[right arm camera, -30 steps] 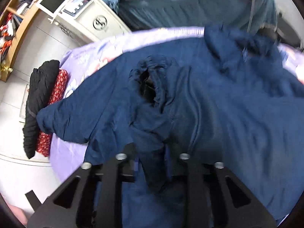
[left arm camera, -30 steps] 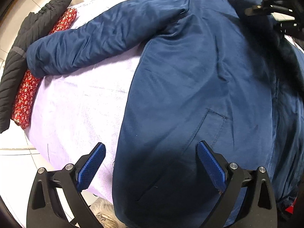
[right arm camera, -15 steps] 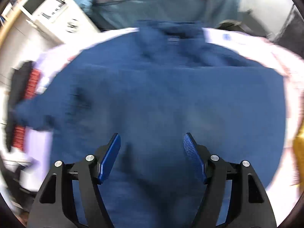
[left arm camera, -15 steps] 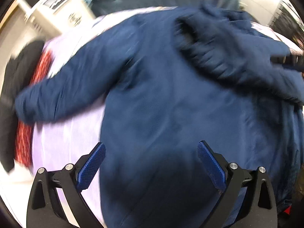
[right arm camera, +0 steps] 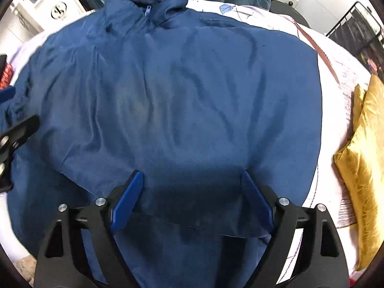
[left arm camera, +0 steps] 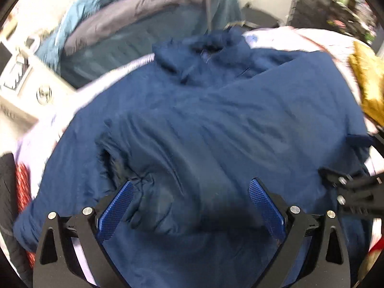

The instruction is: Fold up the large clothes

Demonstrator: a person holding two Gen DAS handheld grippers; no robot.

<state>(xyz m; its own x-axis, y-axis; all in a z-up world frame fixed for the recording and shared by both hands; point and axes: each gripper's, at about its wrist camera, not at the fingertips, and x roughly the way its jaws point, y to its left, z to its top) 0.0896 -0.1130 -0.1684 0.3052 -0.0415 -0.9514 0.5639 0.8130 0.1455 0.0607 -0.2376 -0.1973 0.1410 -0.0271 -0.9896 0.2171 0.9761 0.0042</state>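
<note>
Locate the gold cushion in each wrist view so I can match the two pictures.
Left wrist view: gold cushion at the right edge, upper half, blurred.
Right wrist view: gold cushion along the right edge, middle to lower.
Shared landmark: the navy jacket's collar, top centre in both.

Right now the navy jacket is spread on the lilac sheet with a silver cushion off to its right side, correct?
Not quite. The cushion is golden yellow, not silver, as the right wrist view shows. The rest holds: the navy jacket is spread on the lilac sheet, cushion to its right.
</note>
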